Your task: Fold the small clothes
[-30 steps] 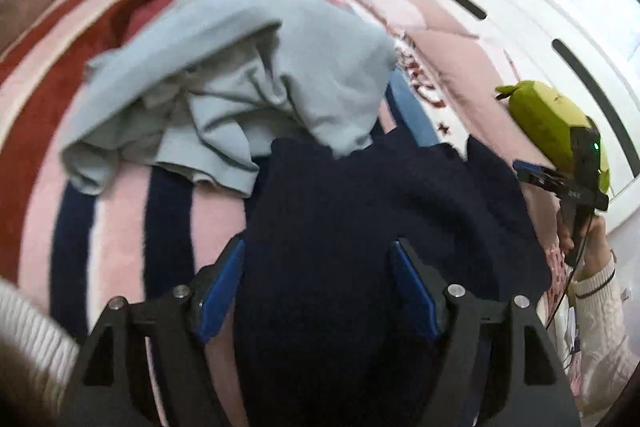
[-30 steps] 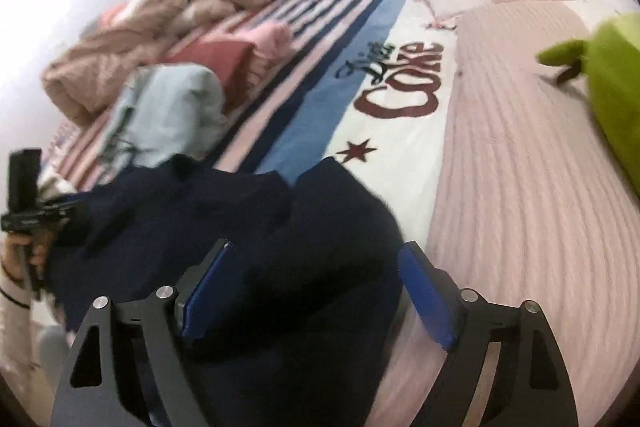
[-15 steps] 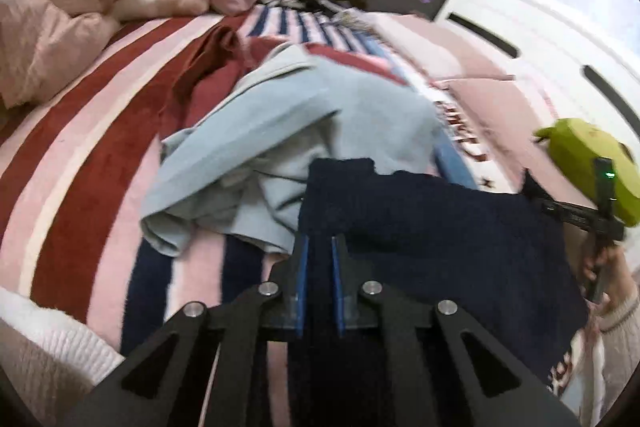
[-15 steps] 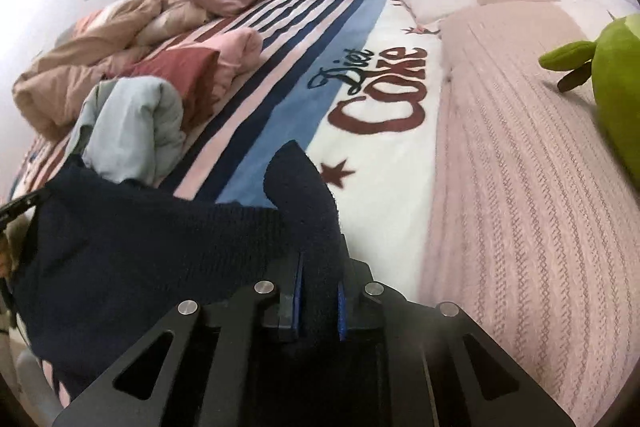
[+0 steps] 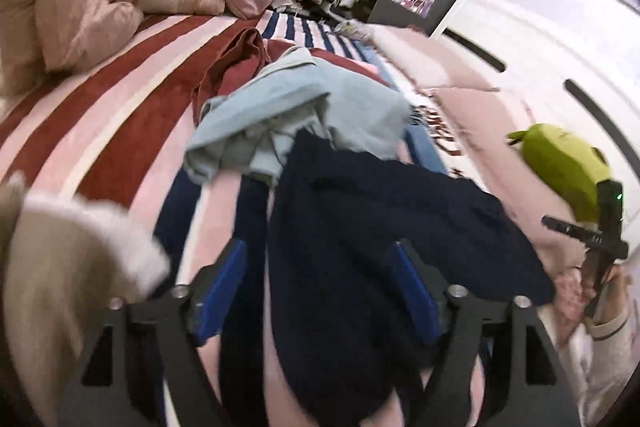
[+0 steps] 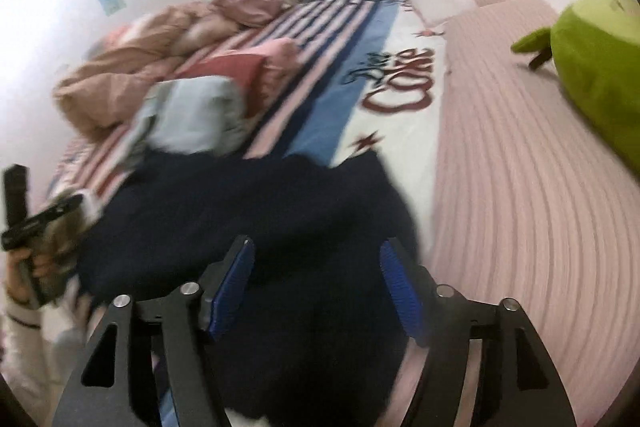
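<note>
We are observing the left gripper (image 5: 320, 291) and right gripper (image 6: 318, 287) both spread wide, released, hovering over the dark navy knitted garment (image 5: 360, 227) lying on the striped blanket (image 5: 120, 99)

light-blue garment (image 6: 192, 119) blurred (motion), shelf items unreadable

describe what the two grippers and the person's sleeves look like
Both the left gripper and the right gripper have black angular frames with triangular cut-outs, silver bolt heads, and ribbed blue pads on the fingers. The right gripper's handle, seen from the left camera, carries a small green light. The sleeve is cream with a dark cuff stripe.
</note>
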A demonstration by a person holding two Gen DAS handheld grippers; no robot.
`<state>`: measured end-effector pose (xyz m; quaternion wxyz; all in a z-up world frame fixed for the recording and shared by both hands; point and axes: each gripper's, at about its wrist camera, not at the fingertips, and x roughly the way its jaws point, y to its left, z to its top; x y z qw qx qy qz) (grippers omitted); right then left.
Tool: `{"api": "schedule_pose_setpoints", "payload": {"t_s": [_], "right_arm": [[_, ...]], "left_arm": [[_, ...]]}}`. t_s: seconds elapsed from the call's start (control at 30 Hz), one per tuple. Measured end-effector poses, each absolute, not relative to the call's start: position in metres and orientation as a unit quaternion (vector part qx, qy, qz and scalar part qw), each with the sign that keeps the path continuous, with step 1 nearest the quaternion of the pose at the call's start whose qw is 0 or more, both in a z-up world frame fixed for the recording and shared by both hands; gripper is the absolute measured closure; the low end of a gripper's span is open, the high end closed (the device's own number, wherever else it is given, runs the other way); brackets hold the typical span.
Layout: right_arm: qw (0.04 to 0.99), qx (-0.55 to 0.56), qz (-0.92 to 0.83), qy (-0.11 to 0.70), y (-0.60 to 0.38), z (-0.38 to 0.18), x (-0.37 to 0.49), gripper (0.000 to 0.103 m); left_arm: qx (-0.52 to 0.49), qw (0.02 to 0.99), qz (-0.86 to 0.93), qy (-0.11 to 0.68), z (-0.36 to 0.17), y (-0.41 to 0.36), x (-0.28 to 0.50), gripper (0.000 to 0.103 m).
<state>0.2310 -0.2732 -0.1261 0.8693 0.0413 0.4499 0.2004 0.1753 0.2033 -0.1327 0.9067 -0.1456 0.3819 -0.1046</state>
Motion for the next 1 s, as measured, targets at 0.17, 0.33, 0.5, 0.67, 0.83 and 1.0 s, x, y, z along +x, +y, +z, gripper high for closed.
{"api": "schedule_pose_setpoints", "payload": {"t_s": [0.17, 0.33, 0.5, 0.67, 0.83, 1.0], "right_arm": [[0.848, 0.128, 0.246, 0.452, -0.281, -0.136, 0.155, 0.027], [0.811, 0.227, 0.267, 0.469, -0.287, -0.173, 0.105, 0.018], [0.788, 0.306, 0.251, 0.471, -0.283, -0.213, 0.109, 0.017], [0.801, 0.334, 0.227, 0.443, -0.271, -0.216, 0.135, 0.007], [0.814, 0.366, 0.180, 0.412, -0.272, -0.215, 0.154, 0.012], [0.841, 0.344, 0.132, 0.396, -0.275, -0.214, 0.158, 0.075]], "left_arm": [[-0.204, 0.896, -0.112, 0.379, -0.146, 0.206, 0.110, 0.023], [-0.273, 0.865, -0.147, 0.394, -0.177, 0.196, 0.078, 0.023], [-0.340, 0.836, -0.193, 0.385, -0.205, 0.181, 0.094, 0.023], [-0.393, 0.832, -0.173, 0.352, -0.215, 0.181, 0.132, 0.023], [-0.426, 0.833, -0.139, 0.324, -0.222, 0.188, 0.154, 0.040], [-0.411, 0.843, -0.112, 0.327, -0.223, 0.193, 0.147, 0.074]]}}
